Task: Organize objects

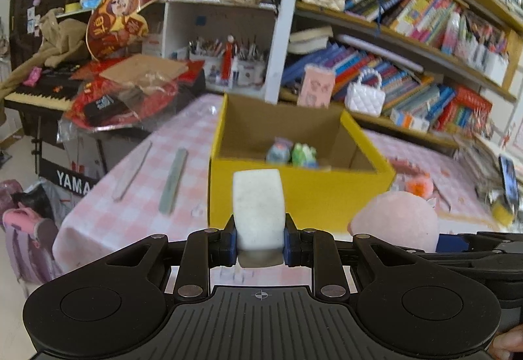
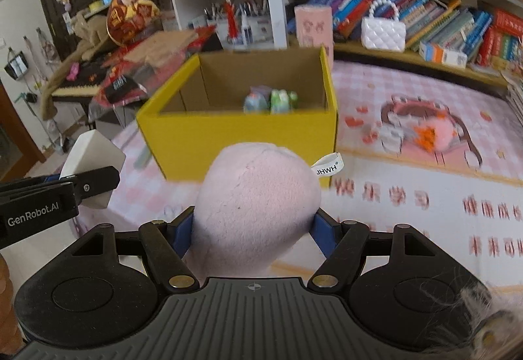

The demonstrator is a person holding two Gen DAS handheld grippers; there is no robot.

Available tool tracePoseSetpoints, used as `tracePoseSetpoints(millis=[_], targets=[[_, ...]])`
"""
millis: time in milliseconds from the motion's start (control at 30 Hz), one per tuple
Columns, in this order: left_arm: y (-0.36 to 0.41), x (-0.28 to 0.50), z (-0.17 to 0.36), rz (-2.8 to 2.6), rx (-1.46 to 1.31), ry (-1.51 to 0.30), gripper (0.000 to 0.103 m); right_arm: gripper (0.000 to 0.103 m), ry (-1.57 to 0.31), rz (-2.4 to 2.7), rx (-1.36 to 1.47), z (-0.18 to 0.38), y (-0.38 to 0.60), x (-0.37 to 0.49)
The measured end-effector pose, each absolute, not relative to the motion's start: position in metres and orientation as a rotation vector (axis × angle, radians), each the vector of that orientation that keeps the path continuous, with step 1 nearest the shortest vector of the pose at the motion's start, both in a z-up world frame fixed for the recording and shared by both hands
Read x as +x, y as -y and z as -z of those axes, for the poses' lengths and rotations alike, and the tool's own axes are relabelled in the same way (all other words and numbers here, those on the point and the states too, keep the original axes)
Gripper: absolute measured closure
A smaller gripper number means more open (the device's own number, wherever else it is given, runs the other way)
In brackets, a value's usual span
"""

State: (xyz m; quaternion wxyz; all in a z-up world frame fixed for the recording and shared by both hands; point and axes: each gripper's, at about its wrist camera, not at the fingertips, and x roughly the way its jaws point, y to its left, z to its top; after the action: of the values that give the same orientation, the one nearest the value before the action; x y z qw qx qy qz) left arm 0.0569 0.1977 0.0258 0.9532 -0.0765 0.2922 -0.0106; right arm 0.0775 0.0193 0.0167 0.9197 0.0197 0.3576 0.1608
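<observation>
Left gripper [image 1: 260,237] is clamping a white block [image 1: 258,208]; right gripper [image 2: 253,229] is squeezing a pink plush [image 2: 258,200]. Both items are hanging just before the yellow box [image 2: 238,134].

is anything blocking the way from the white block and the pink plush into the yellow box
Nothing visible does. The left tongs grip the white block and the right tongs grip the pink plush, both just short of the yellow box. Its top is open; only two small toys sit at the back, leaving bare floor in front.
</observation>
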Motion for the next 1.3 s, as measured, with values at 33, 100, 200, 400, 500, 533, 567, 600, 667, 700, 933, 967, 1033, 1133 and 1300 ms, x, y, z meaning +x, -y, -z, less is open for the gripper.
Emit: tracePoseSetpoints(millis=[33, 100, 200, 400, 500, 533, 567, 600, 667, 700, 933, 967, 1033, 1133, 1300], targets=[[-0.198, 0.063, -0.03, 0.02, -0.155, -0.582, 0.08, 0.033, -0.718, -0.334, 0.045, -0.021, -0.019, 0.082], [-0.197, 0.074, -0.036, 0.011, -0.154, -0.56, 0.08, 0.033, -0.679, -0.339, 0.052, -0.031, -0.018, 0.093], [-0.196, 0.094, -0.042, -0.001, -0.157, -0.535, 0.08, 0.033, -0.624, -0.343, 0.045, -0.046, -0.015, 0.112], [-0.184, 0.139, -0.043, -0.01, -0.108, -0.521, 0.08, 0.033, -0.544, -0.319, 0.041, -0.061, -0.004, 0.161], [-0.177, 0.159, -0.039, -0.019, -0.085, -0.529, 0.08, 0.033, -0.532, -0.312, 0.047, -0.061, 0.001, 0.186], [-0.175, 0.166, -0.037, -0.024, -0.076, -0.534, 0.08, 0.033, -0.532, -0.314, 0.046, -0.061, 0.002, 0.194], [-0.172, 0.174, -0.035, -0.028, -0.066, -0.542, 0.08, 0.033, -0.534, -0.316, 0.046, -0.06, 0.002, 0.202], [-0.17, 0.179, -0.031, -0.031, -0.06, -0.55, 0.08, 0.033, -0.537, -0.322, 0.044, -0.059, 0.001, 0.21], [-0.166, 0.188, -0.026, -0.036, -0.05, -0.568, 0.08, 0.033, -0.55, -0.338, 0.038, -0.055, 0.0, 0.225], [-0.164, 0.193, -0.023, -0.039, -0.043, -0.578, 0.08, 0.033, -0.557, -0.347, 0.035, -0.053, -0.001, 0.23], [-0.156, 0.218, 0.001, -0.058, -0.003, -0.668, 0.08, 0.033, -0.622, -0.414, -0.017, -0.029, -0.017, 0.269], [-0.156, 0.221, 0.005, -0.06, 0.002, -0.683, 0.08, 0.033, -0.638, -0.425, -0.028, -0.024, -0.021, 0.274], [-0.155, 0.225, 0.01, -0.067, 0.008, -0.701, 0.08, 0.032, -0.674, -0.452, -0.055, -0.015, -0.03, 0.285], [-0.155, 0.231, 0.016, -0.08, 0.007, -0.724, 0.079, 0.032, -0.718, -0.49, -0.104, -0.004, -0.043, 0.297], [-0.155, 0.237, 0.024, -0.096, 0.005, -0.752, 0.079, 0.031, -0.775, -0.532, -0.149, 0.008, -0.06, 0.312]])
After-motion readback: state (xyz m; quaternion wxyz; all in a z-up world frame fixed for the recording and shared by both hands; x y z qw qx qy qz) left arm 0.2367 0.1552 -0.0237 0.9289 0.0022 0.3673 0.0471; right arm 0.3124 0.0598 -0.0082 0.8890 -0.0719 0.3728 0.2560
